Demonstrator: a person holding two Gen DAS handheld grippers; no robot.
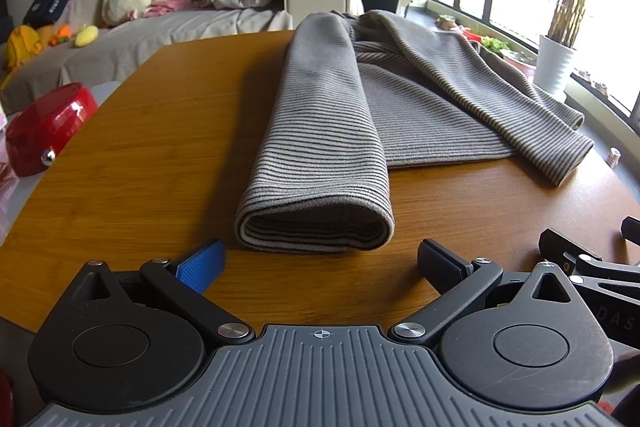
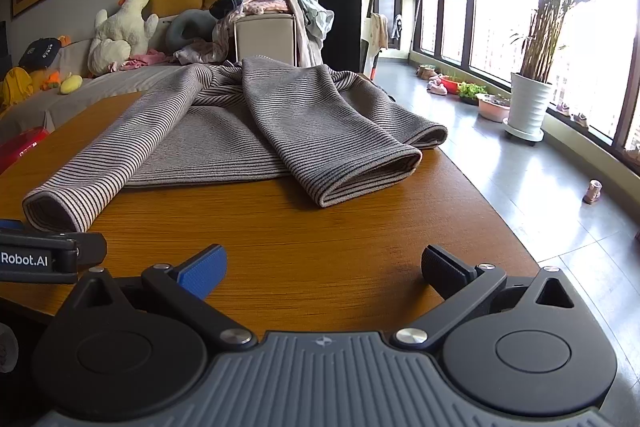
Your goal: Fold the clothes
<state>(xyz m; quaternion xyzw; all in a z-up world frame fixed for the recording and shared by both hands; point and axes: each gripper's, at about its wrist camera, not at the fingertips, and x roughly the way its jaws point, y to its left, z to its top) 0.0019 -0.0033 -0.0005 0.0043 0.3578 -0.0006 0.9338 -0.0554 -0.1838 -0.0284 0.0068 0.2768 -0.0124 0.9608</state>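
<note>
Ribbed striped sweater [image 1: 404,107] mid wood-grain table [image 1: 160,147], sleeves folded in; L gripper [image 1: 320,259] & R gripper [image 2: 324,267] fingers apart, empty; red tin [image 1: 48,127] off left edge

Striped sweater [image 1: 320,131] on wooden table [image 1: 160,147], left tool [image 1: 320,263] spread wide

A wooden table [image 1: 160,155] with an orange-brown grain fills the middle of both views. A grey striped garment [image 1: 404,107] lies directly on it, spread toward the far edge, with one sleeve [image 1: 320,147] reaching toward the lower centre and the other [image 2: 340,143] angled right.
</note>
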